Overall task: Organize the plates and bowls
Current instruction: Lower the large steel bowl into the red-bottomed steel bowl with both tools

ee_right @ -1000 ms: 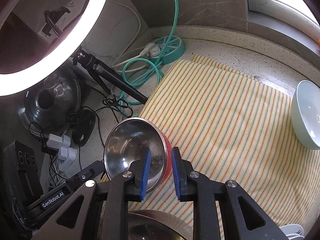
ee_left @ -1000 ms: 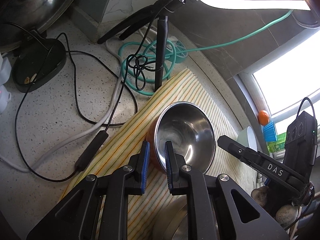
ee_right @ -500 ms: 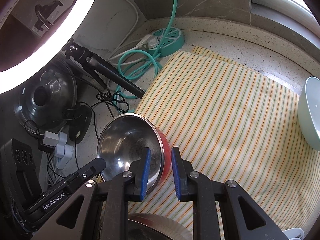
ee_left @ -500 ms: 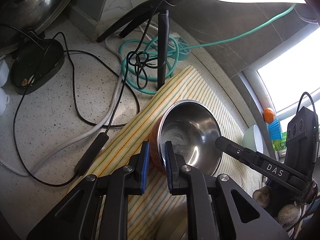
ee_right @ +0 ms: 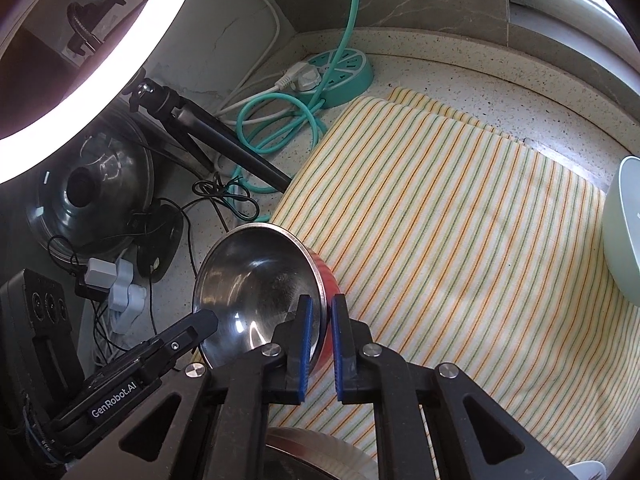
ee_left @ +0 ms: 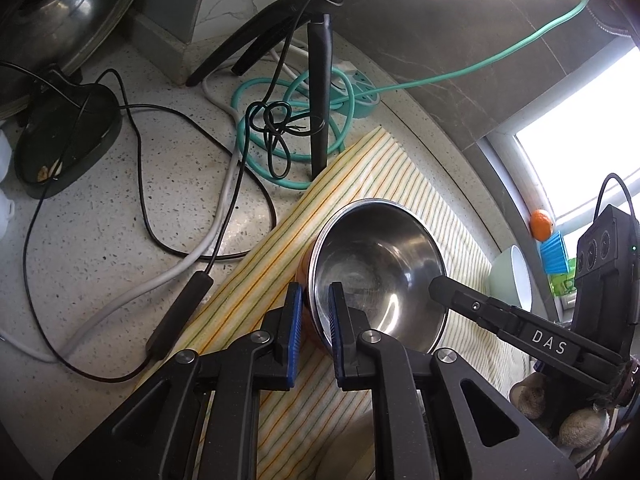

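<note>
A steel bowl (ee_left: pixel 380 264) with a red outer wall sits tilted over the left edge of a striped cloth (ee_left: pixel 372 168). My left gripper (ee_left: pixel 314 292) is shut on its near rim, one blue pad outside and one inside. From the other side, my right gripper (ee_right: pixel 322 304) is closing its jaws on the opposite rim of the same bowl (ee_right: pixel 256 280), and the pads pinch the wall. Each gripper's finger shows in the other's view: right fingers (ee_left: pixel 460 300), left fingers (ee_right: pixel 192 328).
A pale green bowl (ee_right: pixel 624 232) rests at the cloth's (ee_right: pixel 460 240) right edge. Another steel vessel (ee_right: pixel 320 456) lies just below the grippers. Left of the cloth are tripod legs (ee_right: pixel 224 140), tangled cables, a teal power strip (ee_right: pixel 340 72) and a pot lid (ee_right: pixel 92 192).
My right gripper's jaws have narrowed onto the bowl's rim. The left gripper has kept its grip, and the bowl has barely shifted.
</note>
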Tool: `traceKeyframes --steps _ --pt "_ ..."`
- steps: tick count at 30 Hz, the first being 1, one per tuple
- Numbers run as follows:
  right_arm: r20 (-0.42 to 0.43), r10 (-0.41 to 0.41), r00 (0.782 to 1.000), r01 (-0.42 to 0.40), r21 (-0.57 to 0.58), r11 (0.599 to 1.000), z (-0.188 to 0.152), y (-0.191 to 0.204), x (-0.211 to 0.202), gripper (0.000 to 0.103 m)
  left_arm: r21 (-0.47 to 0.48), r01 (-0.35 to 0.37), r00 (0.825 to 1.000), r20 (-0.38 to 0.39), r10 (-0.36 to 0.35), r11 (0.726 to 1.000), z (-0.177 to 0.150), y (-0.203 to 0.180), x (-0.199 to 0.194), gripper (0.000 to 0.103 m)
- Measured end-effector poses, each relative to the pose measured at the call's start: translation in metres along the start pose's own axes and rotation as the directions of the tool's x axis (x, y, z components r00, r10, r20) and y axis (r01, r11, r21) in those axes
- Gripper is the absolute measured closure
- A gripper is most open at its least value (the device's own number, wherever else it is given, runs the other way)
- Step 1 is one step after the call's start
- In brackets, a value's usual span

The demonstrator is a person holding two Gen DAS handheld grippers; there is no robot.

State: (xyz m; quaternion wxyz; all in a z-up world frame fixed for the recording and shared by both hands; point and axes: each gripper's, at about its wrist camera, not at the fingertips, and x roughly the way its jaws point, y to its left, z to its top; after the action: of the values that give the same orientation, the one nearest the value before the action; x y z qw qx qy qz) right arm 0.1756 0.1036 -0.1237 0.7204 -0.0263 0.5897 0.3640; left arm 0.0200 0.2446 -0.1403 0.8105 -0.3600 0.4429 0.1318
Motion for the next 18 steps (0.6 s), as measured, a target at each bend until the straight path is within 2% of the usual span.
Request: traceKeyframes --steps 18 --pt "0.037 0.015 0.999 -0.014 -0.008 1.000 -0.007 0.007 -0.026 0.095 0.024 0.008 1.000 0.022 -0.008 1.000 -0.002 -0.009 -0.020 0.092"
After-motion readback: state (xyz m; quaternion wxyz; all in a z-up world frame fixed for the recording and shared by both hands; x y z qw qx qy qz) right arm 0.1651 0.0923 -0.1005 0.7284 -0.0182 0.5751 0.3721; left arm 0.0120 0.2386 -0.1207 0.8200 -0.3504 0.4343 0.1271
